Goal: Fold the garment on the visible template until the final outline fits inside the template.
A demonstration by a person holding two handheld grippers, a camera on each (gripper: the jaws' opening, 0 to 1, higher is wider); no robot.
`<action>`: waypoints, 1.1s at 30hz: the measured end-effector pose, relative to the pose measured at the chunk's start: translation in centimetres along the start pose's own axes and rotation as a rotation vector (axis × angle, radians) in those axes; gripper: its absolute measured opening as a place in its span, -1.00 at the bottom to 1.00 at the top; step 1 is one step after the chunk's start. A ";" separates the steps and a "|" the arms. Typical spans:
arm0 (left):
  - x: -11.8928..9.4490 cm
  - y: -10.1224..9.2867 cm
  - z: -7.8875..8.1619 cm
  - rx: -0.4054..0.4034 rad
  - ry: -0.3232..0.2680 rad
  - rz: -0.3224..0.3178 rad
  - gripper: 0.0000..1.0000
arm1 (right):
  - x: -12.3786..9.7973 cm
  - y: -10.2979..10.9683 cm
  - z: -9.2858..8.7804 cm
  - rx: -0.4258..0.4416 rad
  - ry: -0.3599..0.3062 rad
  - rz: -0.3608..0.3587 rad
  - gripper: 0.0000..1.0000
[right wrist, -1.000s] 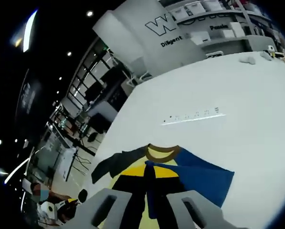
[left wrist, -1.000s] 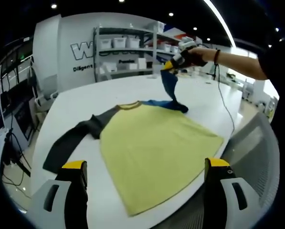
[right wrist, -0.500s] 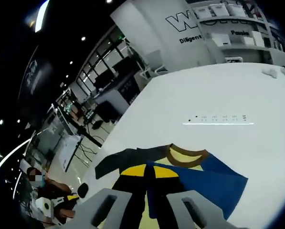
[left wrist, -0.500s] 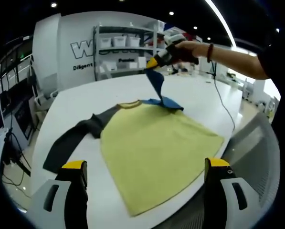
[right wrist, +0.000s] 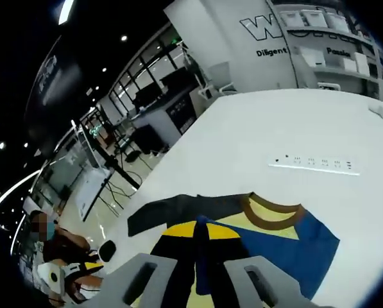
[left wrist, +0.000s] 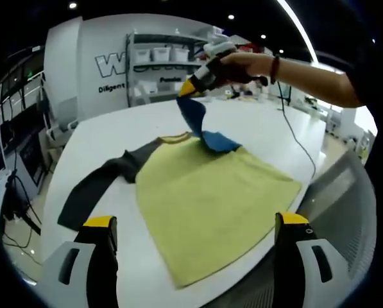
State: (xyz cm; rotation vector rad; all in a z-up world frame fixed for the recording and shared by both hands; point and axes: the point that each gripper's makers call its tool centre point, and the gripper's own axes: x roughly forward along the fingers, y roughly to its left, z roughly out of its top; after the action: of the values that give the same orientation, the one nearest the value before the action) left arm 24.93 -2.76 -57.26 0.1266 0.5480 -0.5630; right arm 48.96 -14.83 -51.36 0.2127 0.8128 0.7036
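right claw (left wrist: 190, 88) has carried blue sleeve (left wrist: 201, 125) leftward over shirt (left wrist: 210, 199).

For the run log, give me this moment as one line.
phase: sleeve fold | right gripper: shut on blue sleeve, lifted above yellow shirt | left gripper: open, idle | grey sleeve: flat on table

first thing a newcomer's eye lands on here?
The yellow shirt spread flat on the white table, its dark grey sleeve trailing off to the side. Next, the blue sleeve lifted off the table, pinched in the right gripper above the collar; in the right gripper view it hangs between the shut jaws.
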 end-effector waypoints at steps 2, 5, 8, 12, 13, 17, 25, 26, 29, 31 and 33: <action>0.0 0.0 -0.1 -0.002 0.002 0.000 0.98 | 0.7 0.3 -0.3 -0.019 0.016 -0.008 -1.00; -0.1 0.1 -0.1 -0.008 -0.002 0.001 0.98 | 1.8 0.3 -0.9 -0.062 0.037 -0.034 -1.00; -0.2 0.3 -0.3 -0.009 0.001 0.008 0.98 | 2.8 0.4 -1.7 -0.075 0.059 -0.031 -1.00; -0.4 0.4 -0.2 -0.024 -0.011 0.006 0.98 | 4.5 0.4 -2.4 -0.064 0.073 -0.013 -1.00; -0.5 0.4 -0.1 -0.025 -0.015 0.005 0.98 | 4.9 0.4 -2.5 -0.061 0.076 -0.011 -1.00; -0.4 0.7 -0.1 0.002 -0.001 0.021 0.98 | 6.6 0.3 -3.2 -0.043 0.101 -0.008 -1.00; -0.1 0.8 -0.4 -0.003 0.014 0.031 0.98 | 9.7 -0.1 -5.4 -0.065 0.180 -0.018 -1.00; -0.1 0.9 -0.4 0.000 0.015 0.034 0.98 | 10.0 -0.1 -5.5 -0.062 0.179 -0.018 -1.00; 0.0 0.9 -0.6 -0.007 0.018 0.036 0.98 | 10.9 0.0 -6.1 -0.030 0.194 -0.002 -1.00; 0.1 1.0 -0.8 -0.008 0.022 0.040 0.98 | 11.4 -0.1 -6.3 -0.024 0.196 -0.003 -1.00; 0.3 0.9 -1.1 -0.007 0.035 0.039 0.98 | 12.1 -0.4 -6.5 -0.012 0.197 -0.003 -1.00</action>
State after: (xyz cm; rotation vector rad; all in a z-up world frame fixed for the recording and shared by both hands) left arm 25.12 -1.81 -58.38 0.1401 0.5802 -0.5215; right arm 50.16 -7.82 -63.10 0.1324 0.9964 0.7337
